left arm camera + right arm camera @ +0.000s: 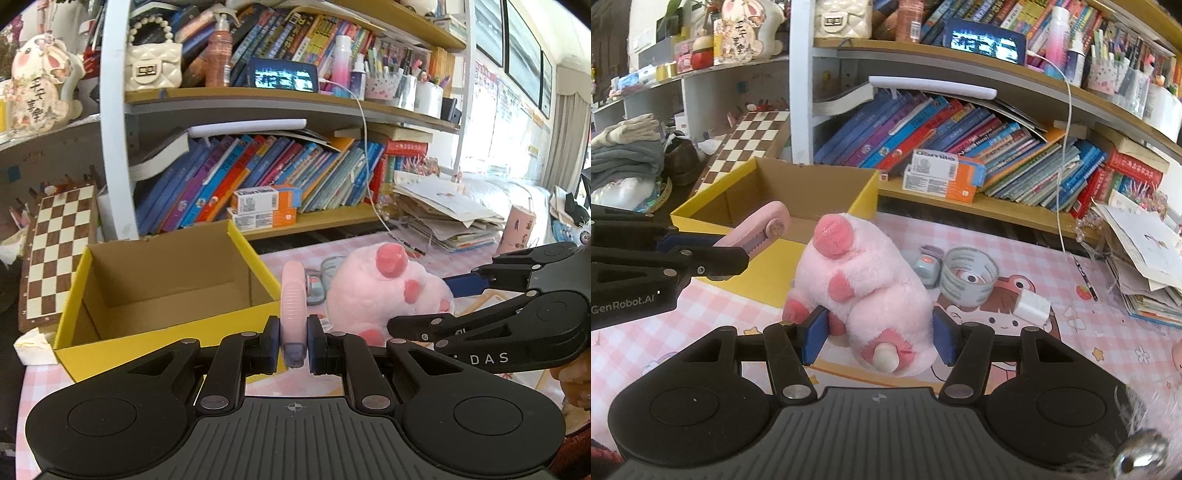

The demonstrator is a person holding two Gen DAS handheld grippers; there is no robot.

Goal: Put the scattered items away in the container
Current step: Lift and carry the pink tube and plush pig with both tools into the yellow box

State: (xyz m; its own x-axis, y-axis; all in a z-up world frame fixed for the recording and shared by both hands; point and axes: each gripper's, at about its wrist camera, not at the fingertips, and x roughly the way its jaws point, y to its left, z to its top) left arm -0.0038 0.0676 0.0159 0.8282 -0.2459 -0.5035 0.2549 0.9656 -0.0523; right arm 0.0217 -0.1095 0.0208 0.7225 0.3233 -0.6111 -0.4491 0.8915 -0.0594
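Pink tablecloth (1015, 236); plush toy (864, 277) clamped between right hand-held gripper (879, 339) pads.

The open box (162, 291) sits on the table (1071, 332) before the bookshelf (960, 199), a chessboard (59, 254) leaning behind its left side. To the right of the box lies the plush toy (864, 280), between the right tongs (875, 338). Right of the toy sit a tape roll (967, 277) and a paper stack (1145, 266).
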